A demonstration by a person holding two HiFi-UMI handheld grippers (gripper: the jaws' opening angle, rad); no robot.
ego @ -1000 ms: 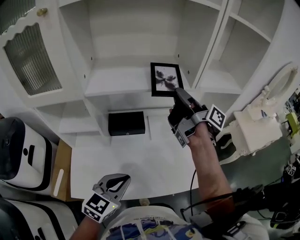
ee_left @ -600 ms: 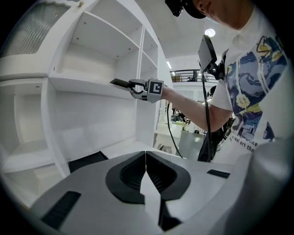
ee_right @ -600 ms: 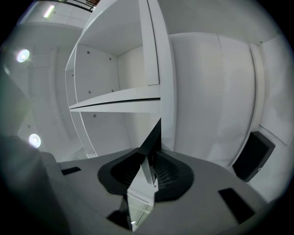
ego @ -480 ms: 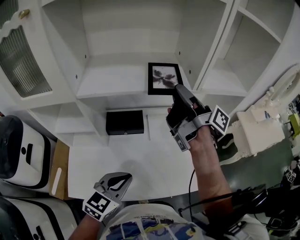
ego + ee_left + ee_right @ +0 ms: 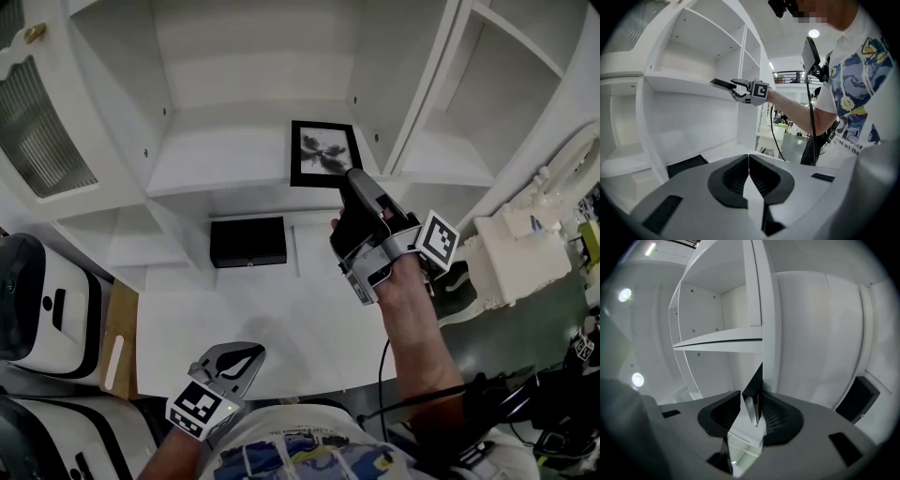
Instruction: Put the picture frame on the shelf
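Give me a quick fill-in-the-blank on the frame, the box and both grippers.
1. The frame rests on the ____ above the black box.
2. Between the right gripper's parted jaws is a corner of the ____.
3. The left gripper, jaws shut, holds ____.
Missing: shelf; frame; nothing. The right gripper's jaws have just been opening.

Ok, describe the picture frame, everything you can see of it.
The picture frame is a thin black rectangle around a pale print with a dark flower-like motif. It lies nearly flat, face up, on the shelf, close to the upright divider. Its near corner stands between the jaws of the right gripper, which have just been opening; a gap shows beside it.
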